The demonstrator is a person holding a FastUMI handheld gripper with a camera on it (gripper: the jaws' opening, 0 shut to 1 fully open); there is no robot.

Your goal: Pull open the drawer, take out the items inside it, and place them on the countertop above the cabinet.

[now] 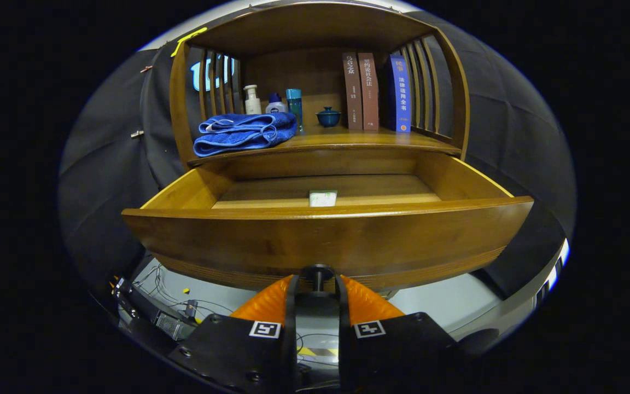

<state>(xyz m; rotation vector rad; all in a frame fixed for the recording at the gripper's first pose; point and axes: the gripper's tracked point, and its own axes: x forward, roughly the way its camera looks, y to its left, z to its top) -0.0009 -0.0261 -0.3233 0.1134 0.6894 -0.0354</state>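
Note:
The wooden drawer stands pulled far out of the cabinet, its curved front close ahead of me. A small white and green box lies on the drawer floor near the middle, partly hidden behind the front panel. My gripper sits at the drawer's dark round knob, with the orange fingers pressed on either side of it. Above the drawer runs the wooden countertop.
On the countertop lie a folded blue towel, three bottles, a small blue lidded bowl and three upright books. Slatted side walls and a roof enclose the shelf. Cables and black gear lie below the drawer.

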